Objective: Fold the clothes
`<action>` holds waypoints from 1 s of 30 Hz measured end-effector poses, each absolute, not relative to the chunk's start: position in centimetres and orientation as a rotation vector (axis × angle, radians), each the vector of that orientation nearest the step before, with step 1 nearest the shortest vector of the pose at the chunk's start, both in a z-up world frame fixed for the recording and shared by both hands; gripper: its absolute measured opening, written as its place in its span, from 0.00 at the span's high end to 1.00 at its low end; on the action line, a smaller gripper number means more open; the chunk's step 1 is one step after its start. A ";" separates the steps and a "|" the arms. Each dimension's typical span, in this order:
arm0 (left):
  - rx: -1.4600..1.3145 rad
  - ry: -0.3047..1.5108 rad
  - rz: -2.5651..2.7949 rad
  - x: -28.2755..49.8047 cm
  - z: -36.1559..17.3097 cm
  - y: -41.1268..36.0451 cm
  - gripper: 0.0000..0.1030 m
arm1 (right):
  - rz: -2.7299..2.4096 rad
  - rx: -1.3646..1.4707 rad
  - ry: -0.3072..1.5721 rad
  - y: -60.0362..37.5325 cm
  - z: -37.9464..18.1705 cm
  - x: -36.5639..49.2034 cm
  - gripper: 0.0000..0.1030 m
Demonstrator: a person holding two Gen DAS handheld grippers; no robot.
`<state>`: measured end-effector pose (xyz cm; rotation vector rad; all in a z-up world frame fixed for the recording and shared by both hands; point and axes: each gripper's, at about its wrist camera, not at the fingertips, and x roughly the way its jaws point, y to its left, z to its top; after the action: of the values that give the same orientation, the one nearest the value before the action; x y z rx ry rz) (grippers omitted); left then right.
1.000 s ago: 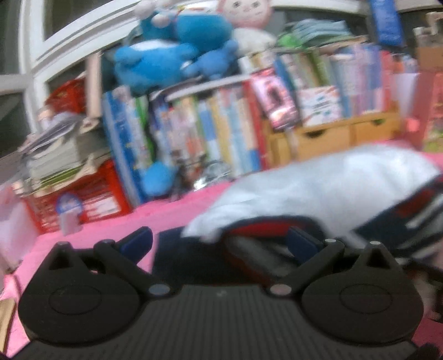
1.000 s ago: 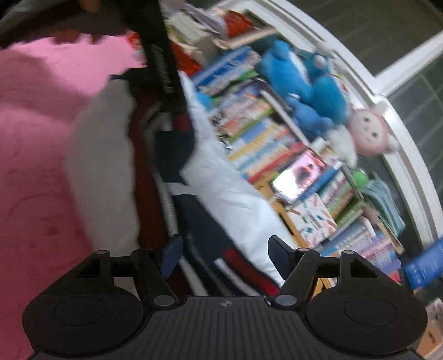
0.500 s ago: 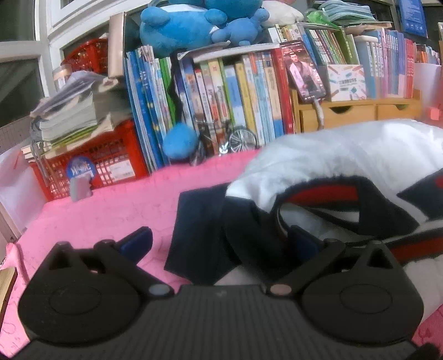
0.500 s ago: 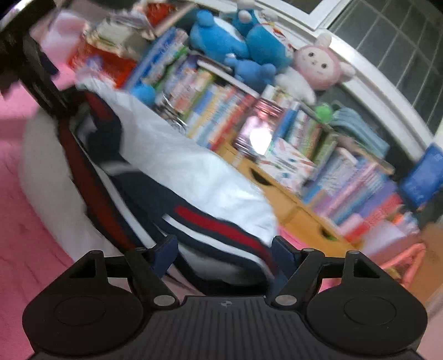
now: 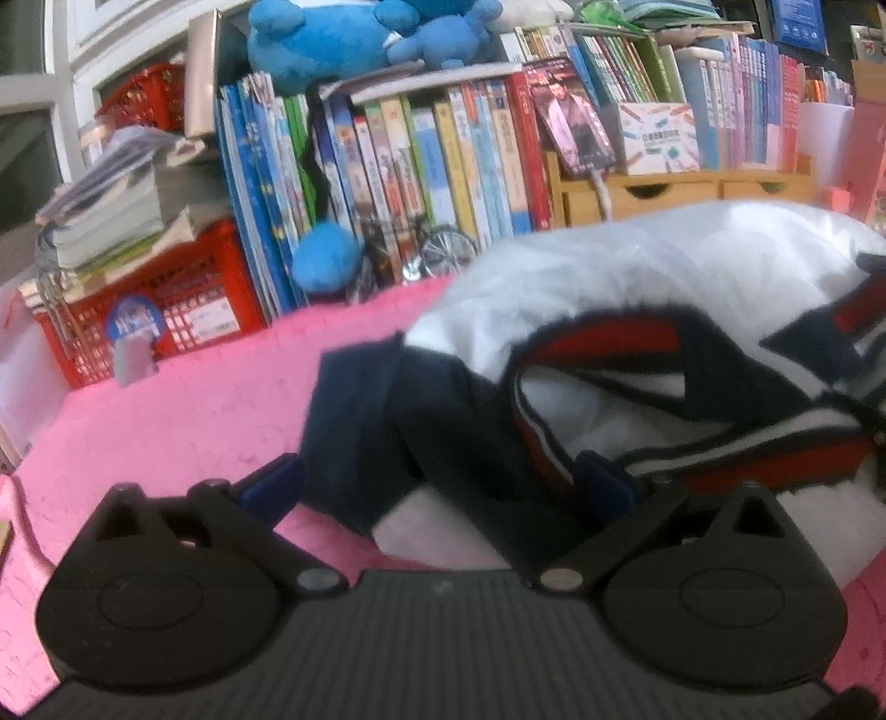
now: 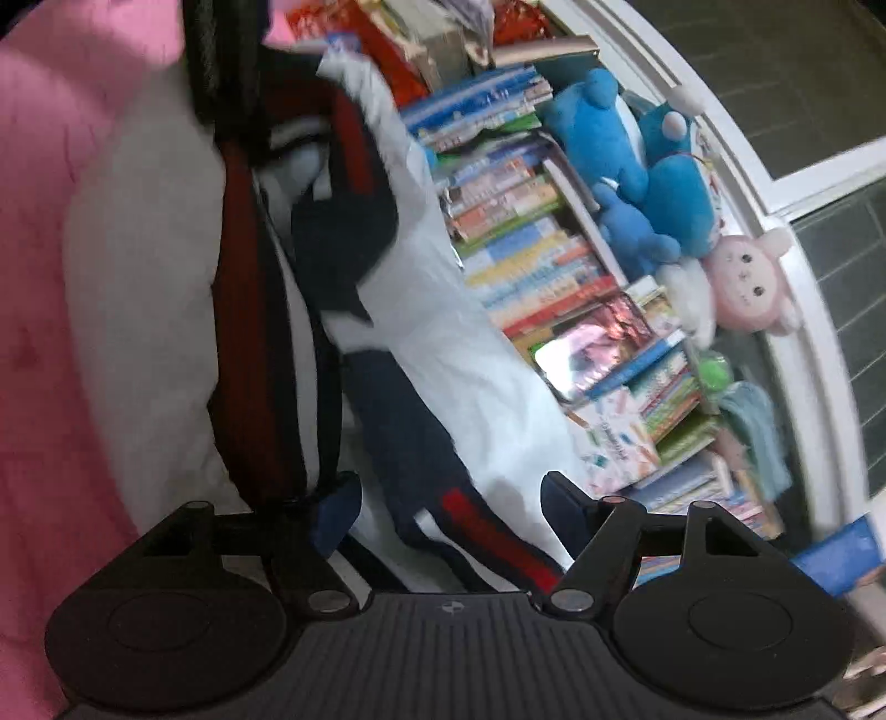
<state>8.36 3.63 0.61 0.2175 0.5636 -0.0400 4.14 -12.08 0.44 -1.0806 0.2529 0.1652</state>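
Observation:
A white garment with navy and red striped trim [image 5: 637,310] lies bunched on the pink mat [image 5: 183,410]. In the left wrist view my left gripper [image 5: 437,487] is open, its jaws standing either side of the navy sleeve and collar end. In the right wrist view the same garment [image 6: 454,354] runs away from the camera, and my right gripper [image 6: 448,509] is open with the striped hem between its fingers. The dark body of the other gripper [image 6: 221,61] shows at the top left of that view, over the garment's far end.
A row of books [image 5: 443,149] stands behind the mat, with a red crate [image 5: 166,299], wooden drawers [image 5: 681,194] and blue plush toys [image 5: 343,39] on top. In the right wrist view a pink plush [image 6: 747,282] sits by the white window frame [image 6: 830,332].
The left gripper has come down closer to the garment's collar end. The right wrist view has swung and rolled, and the garment now runs lengthwise away from it. Both stay open.

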 end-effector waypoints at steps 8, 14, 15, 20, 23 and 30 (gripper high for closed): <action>0.255 0.430 -0.176 4.5 3.2 1.3 0.00 | -0.018 -0.605 0.127 -14.7 7.9 4.6 0.92; 0.408 0.322 -0.253 5.6 4.1 -4.4 0.00 | 0.043 -0.469 0.084 -15.6 12.2 3.4 0.93; 0.430 0.326 -0.233 6.6 3.9 -5.1 0.00 | 0.044 -0.472 0.082 -15.6 12.3 3.4 0.93; 0.416 0.355 -0.054 10.5 4.5 -3.3 0.00 | -0.005 -0.509 0.107 -16.2 10.7 2.9 0.92; 0.326 0.377 0.003 10.0 6.3 1.7 0.00 | -0.044 -0.521 0.129 -16.7 9.2 2.8 0.92; 0.195 0.442 -0.003 6.8 8.8 8.2 0.00 | -0.031 -0.599 0.163 -15.7 5.5 1.5 0.85</action>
<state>6.80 8.16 8.81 0.1951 0.4420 -0.0030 1.48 -15.72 5.54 -0.5994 0.1625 -0.0311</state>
